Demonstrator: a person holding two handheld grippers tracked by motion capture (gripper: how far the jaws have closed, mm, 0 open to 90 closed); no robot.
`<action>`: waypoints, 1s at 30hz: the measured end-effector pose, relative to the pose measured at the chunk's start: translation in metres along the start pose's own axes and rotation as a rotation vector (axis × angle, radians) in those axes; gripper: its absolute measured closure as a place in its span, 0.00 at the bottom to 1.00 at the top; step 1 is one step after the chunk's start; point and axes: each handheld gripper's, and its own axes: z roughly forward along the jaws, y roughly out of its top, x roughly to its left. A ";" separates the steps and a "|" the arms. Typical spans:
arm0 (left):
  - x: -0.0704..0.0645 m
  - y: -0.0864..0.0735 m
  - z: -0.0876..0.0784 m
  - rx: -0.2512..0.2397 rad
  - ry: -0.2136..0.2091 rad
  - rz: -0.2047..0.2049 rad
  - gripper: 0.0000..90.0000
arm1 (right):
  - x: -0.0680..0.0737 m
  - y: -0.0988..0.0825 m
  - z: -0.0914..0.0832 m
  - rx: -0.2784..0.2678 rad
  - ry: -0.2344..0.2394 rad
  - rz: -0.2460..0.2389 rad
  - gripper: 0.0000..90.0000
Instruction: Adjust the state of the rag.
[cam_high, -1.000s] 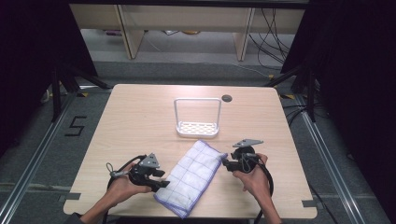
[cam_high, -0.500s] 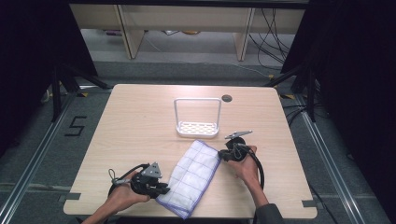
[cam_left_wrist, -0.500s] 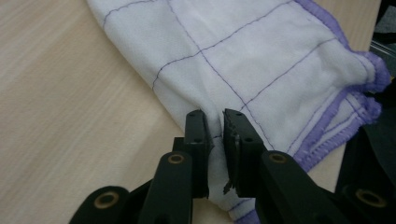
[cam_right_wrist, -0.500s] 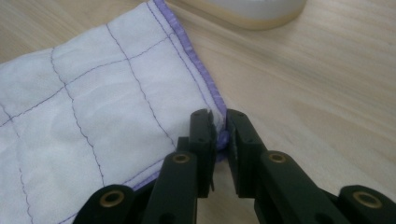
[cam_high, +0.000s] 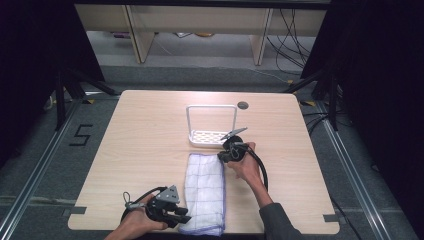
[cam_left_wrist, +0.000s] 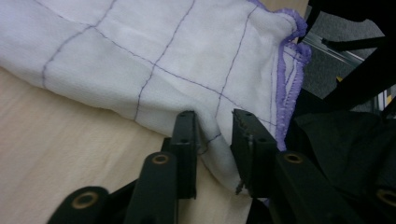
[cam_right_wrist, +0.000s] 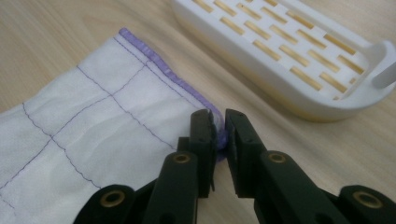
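Observation:
A white cloth (cam_high: 205, 192) with purple stitching and a purple hem lies folded in a long strip on the wooden table (cam_high: 145, 135), running from the rack to the front edge. My right gripper (cam_high: 221, 157) is at its far right corner, and its jaws have just closed. In the right gripper view that gripper (cam_right_wrist: 221, 119) is shut on the hemmed corner of the cloth (cam_right_wrist: 93, 126). My left gripper (cam_high: 184, 220) is at the near left corner. Its jaws (cam_left_wrist: 215, 123) have just been opening and stand apart, a loose fold of cloth (cam_left_wrist: 163, 56) between them.
A white slotted rack (cam_high: 212, 136) with a tall wire handle stands just beyond the cloth; its tray (cam_right_wrist: 289, 51) lies close to my right gripper. A round cable hole (cam_high: 243, 105) sits behind it. The table's front edge is right under my left hand.
The cloth lay slanted and now lies straight, front to back. My right gripper carried the far corner toward the rack. My left gripper slid toward the front edge at the near corner.

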 end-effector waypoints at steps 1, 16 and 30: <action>0.003 0.000 -0.003 -0.015 0.002 -0.014 0.71 | -0.001 0.001 -0.001 0.001 0.014 0.003 0.87; 0.094 0.043 -0.019 -0.148 0.209 -0.164 0.49 | -0.011 0.000 -0.011 -0.037 -0.047 0.117 0.53; 0.138 0.074 0.014 -0.081 0.291 -0.220 0.46 | -0.010 0.001 0.002 -0.001 -0.047 0.101 0.49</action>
